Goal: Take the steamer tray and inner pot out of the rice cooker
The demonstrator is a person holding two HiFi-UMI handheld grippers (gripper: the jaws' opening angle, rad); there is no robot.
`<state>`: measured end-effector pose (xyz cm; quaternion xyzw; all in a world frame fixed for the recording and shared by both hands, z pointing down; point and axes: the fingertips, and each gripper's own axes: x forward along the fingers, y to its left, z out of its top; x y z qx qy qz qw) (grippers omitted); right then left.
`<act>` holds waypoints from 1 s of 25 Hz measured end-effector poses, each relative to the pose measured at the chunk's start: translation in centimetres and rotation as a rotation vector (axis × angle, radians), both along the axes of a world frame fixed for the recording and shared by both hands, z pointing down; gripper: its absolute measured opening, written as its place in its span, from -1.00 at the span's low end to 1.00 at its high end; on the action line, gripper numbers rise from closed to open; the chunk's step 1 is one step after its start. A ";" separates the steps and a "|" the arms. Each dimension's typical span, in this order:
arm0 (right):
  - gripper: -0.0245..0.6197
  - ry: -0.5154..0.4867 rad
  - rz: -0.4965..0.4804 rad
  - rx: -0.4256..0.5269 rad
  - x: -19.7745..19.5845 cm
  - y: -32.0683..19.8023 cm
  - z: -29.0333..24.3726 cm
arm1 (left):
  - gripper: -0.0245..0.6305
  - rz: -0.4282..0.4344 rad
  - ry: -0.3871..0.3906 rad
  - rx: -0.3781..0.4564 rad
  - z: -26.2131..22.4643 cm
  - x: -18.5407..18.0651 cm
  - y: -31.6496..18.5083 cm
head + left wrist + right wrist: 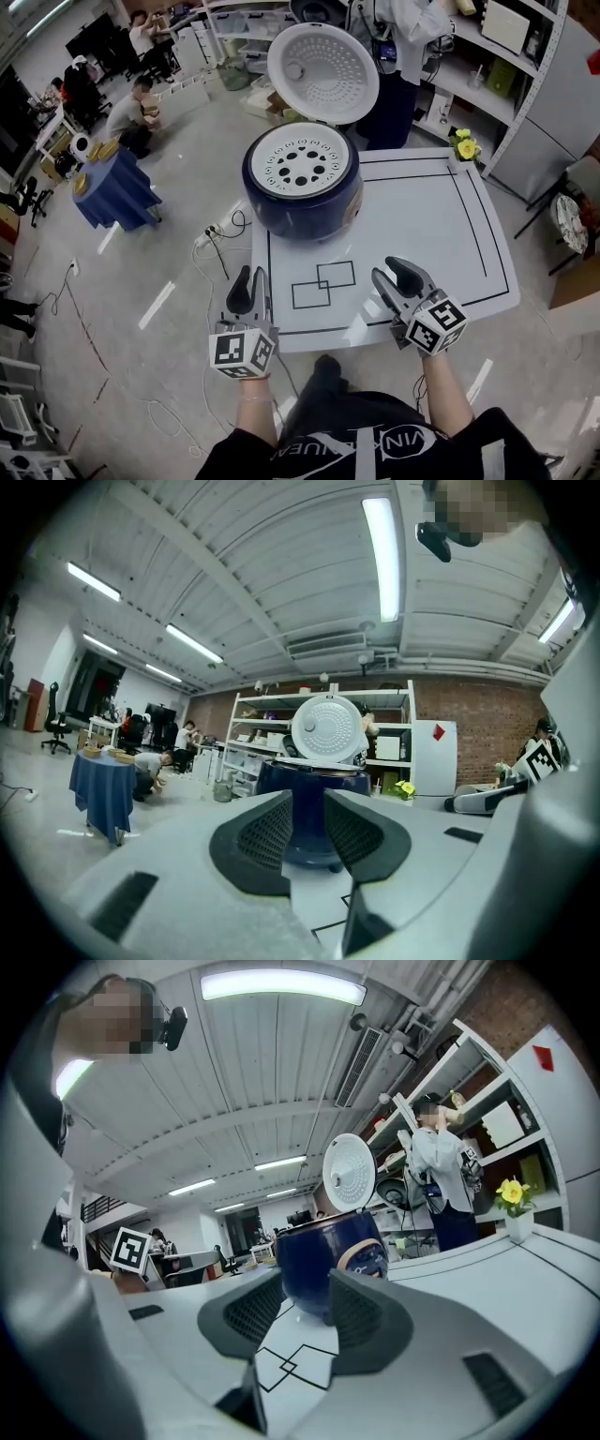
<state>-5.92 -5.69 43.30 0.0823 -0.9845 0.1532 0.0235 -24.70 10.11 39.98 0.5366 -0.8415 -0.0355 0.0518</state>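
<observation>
Obstructions: none lie between the grippers and the dark blue round rice cooker (pixel 302 187), which stands at the far left part of the white table (pixel 450 244). Its lid (pixel 322 73) is raised upright behind the body, with the white perforated inner face turned forward. The white round steamer tray with ring-pattern holes (pixel 302 167) sits in the cooker's mouth. It covers the interior, so the inner pot cannot be seen.

The left gripper (pixel 251 277) is held at the table's near left edge. Its jaws stand a small gap apart with nothing between them. The right gripper (pixel 386 270) is over the near edge, well apart from the cooker. Its jaws are spread wider and are likewise empty. Both point level toward the cooker.

Surface: the table top carries a black rectangular border line and two overlapping black-outlined squares (pixel 323 283) between the grippers and the cooker. A small bunch of yellow flowers (pixel 464 145) stands at the far right corner.

Room: grey floor with loose cables (pixel 211 239) left of the table, a round table draped in blue cloth (pixel 112 192) further left, and metal shelving (pixel 525 56) at the right. A person (pixel 394 56) stands behind the table.
</observation>
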 end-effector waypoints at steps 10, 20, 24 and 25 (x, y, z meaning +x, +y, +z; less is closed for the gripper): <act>-0.48 -0.042 0.040 -0.009 -5.7 -4.3 -2.4 | -0.67 0.028 -0.011 0.000 -1.2 -5.9 -4.5; -0.48 -0.045 0.109 0.053 -12.5 -9.3 -6.9 | -0.63 0.109 -0.037 0.023 -4.4 -11.9 -9.9; -0.48 0.022 0.121 0.096 -15.0 -11.7 -7.9 | -0.60 0.168 -0.041 -0.016 -5.0 -13.4 -12.5; -0.48 0.047 0.119 0.111 -15.6 -12.2 -8.0 | -0.58 0.182 -0.035 -0.038 -4.9 -13.5 -13.1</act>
